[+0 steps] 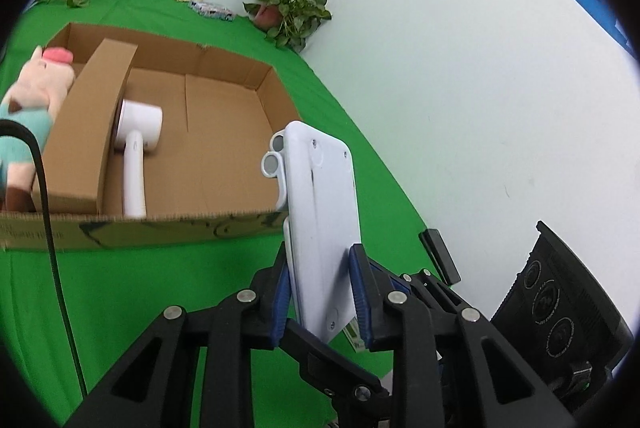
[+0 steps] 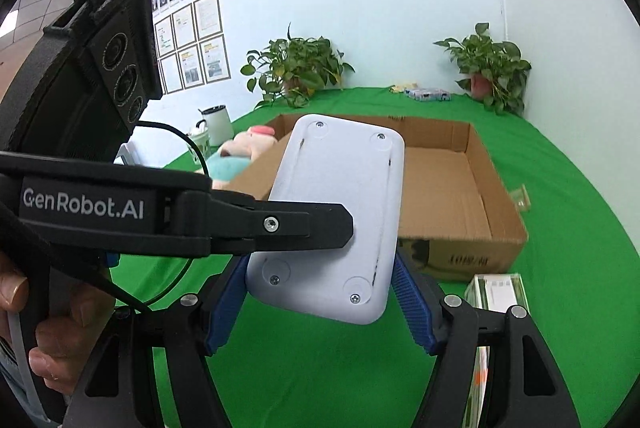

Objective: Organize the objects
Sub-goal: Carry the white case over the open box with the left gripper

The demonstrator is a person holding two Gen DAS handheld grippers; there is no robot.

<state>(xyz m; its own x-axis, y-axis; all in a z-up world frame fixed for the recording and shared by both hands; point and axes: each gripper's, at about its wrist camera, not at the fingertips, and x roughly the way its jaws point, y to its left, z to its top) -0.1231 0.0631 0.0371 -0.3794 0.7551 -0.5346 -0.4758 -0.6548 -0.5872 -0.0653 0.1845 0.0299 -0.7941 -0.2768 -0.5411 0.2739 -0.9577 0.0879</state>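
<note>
Nearest to us, both grippers have hold of one white device (image 2: 336, 212), a flat plastic slab with screws in its back. The left gripper (image 1: 322, 292) pinches it across its thin edge, blue pads pressed to either face, and the right gripper (image 2: 320, 300) spans its wider body with its blue fingers (image 2: 224, 300) set against the two long sides, so each is clenched on the same thing and it hangs clear of the green cloth (image 2: 320, 380). In the right wrist view the left tool reaches across from the side, a person's hand (image 2: 60, 332) wrapped round its handle. Beside the right fingers a clear box (image 2: 498, 294) with a white and green insert sits on the cloth, still outside the carton (we cannot tell what is inside it, the view being cut off there). Just beyond stands the open cardboard box (image 1: 160, 226), where a white handheld appliance (image 1: 134, 148) lies on the floor against an inner cardboard divider (image 1: 86, 132), and a pink plush toy (image 1: 28, 104) shows at the far side of that divider. So we judge the sorting partly done: two things are stowed, the device is on its way, the clear box waits. Farther back a white mug (image 2: 216, 124), a small printed packet (image 2: 426, 94) and potted plants (image 2: 296, 68) line the wall.
</note>
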